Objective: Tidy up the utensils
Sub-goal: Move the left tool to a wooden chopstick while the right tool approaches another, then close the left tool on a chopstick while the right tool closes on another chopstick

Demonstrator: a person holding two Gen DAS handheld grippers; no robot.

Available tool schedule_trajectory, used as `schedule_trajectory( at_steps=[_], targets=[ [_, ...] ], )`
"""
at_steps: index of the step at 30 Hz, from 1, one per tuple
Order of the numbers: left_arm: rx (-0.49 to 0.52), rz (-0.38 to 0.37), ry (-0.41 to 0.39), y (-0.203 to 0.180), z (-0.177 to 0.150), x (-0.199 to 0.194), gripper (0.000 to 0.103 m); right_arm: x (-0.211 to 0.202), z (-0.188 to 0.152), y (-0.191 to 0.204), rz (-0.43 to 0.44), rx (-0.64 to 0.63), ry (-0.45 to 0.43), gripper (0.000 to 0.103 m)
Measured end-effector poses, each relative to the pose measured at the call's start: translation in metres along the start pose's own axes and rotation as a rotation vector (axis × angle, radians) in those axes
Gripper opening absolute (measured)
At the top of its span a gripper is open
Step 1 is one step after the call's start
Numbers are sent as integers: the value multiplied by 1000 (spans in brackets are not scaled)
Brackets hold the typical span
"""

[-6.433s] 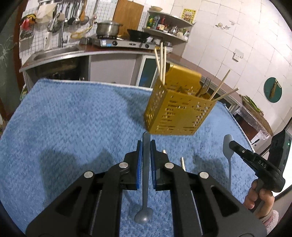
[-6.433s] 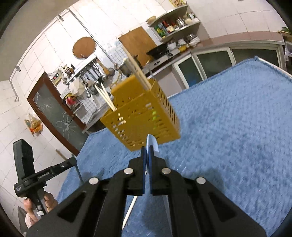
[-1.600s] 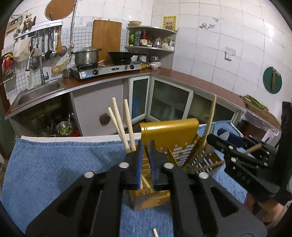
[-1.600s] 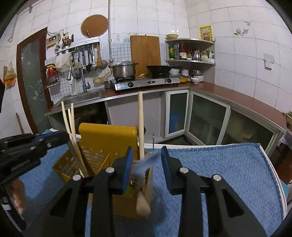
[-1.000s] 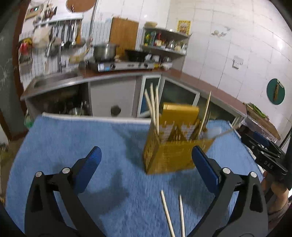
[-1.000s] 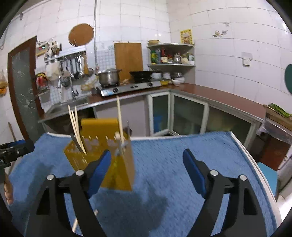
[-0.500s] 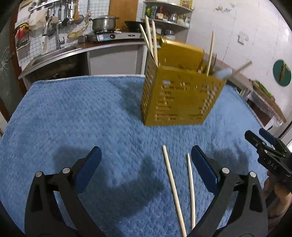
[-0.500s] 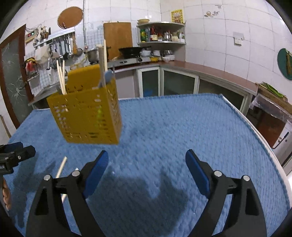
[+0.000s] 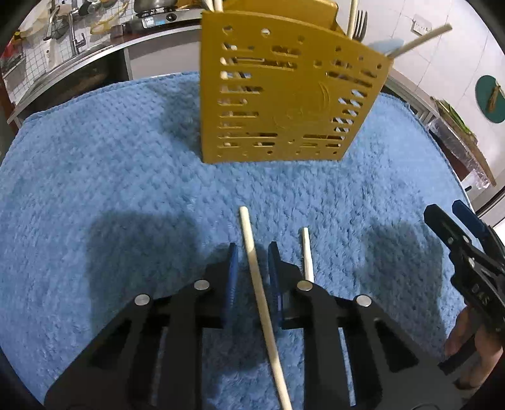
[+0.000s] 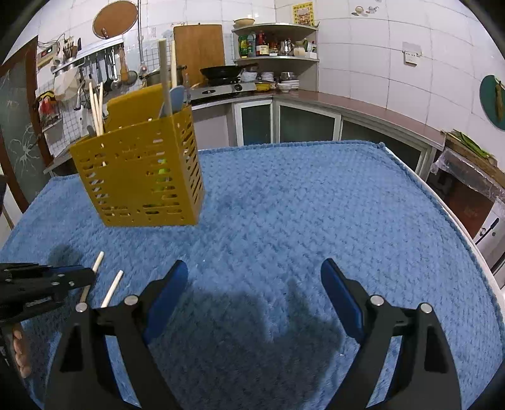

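A pale wooden chopstick is lying on the blue towel covering the tabletop, in front of the yellow perforated utensil holder. The left tongs are straddling this chopstick; their blue pads have just been closing around it, yet a narrow gap is showing on each side, so no pad is pressing on it. A second chopstick is lying just beside the first, outside the right-hand pad and roughly parallel.

The utensil holder is standing upright on the towel and is holding several chopsticks, a fork and a pale blue spoon.

The right tongs are standing wide apart over bare towel with nothing between them, well to the side of both loose chopsticks. A hand is gripping their handle.

A kitchen counter with a stove and a sink is running along the tiled wall behind.
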State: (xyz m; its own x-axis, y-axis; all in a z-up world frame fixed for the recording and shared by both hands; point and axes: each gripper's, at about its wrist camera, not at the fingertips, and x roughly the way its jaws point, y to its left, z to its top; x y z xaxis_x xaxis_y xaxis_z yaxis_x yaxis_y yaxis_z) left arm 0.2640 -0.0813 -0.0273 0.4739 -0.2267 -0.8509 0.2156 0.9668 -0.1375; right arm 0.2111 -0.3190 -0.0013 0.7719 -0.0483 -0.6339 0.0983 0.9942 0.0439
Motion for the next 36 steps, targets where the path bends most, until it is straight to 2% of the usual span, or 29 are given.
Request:
schedule_trajectory(
  at_steps=[3,15,22,29,32,36],
  targets=[
    [1,10,11,-2,1,8,6,1,-3,5,-4,-5,10,85],
    [51,17,-7,-3,11,14,5,6,-13,30,-5,-12,66,85],
    [82,36,35,-9,18,19,6,6,-14,23,-23,13,72,85],
    [121,91,-2,-20,18,22,6,13,-21,17,-31,41,94,85],
    [105,71,-15,-11,17,18,5,11,-20,21,-48,31,88,85],
    [78,91,-38,14,13,2,4,12,-17,38,-32,23,100,84]
  ],
)
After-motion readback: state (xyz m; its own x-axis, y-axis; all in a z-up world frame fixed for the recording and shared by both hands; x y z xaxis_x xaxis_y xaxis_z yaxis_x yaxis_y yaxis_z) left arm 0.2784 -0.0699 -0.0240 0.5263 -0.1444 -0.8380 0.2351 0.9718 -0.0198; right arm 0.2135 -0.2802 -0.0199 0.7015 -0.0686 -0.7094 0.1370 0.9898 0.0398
